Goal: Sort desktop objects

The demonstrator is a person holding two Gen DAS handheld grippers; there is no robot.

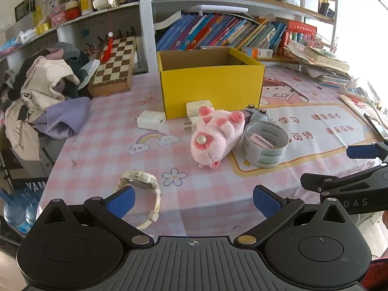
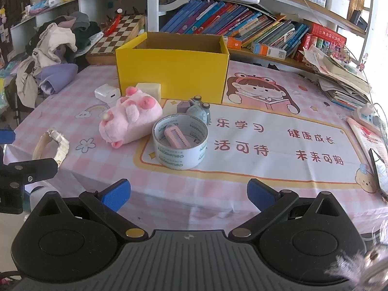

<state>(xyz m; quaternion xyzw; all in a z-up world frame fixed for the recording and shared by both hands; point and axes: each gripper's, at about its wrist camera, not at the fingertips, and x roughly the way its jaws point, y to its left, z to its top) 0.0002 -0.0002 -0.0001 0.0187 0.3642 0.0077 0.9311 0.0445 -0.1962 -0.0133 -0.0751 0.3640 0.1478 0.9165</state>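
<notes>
Currently both tongs are spread wide and hold nothing. My left gripper [image 1: 192,200] hangs at the near table edge with its left pad just beside the watch [image 1: 143,194]; my right gripper [image 2: 188,194] sits back from the edge, facing the tape roll [image 2: 180,140].

Risk one: the watch lies close to the edge on its side, strap curled. If I close on the strap alone it may swing or slip, and a nudge from the pad could push it off the table.

Risk two: the tape holds a small pink clip [image 2: 173,137] loose inside its core. Lifting the roll by its wall would probably leave the clip behind or drag it.

Risk three: the plush [image 1: 213,137] touches the tape and lies against the charger [image 1: 198,111] behind it. It is soft; a shallow pinch likely grabs only fur, and pulling it may shift its neighbours.

Behind the tape sit two small round items [image 2: 197,110], hard to identify, crowded near the box [image 2: 174,72]. A second charger [image 1: 151,120] lies left of it. The yellow box stands open and looks empty from here; its front wall is tall, so a low carry could clip the rim.
</notes>
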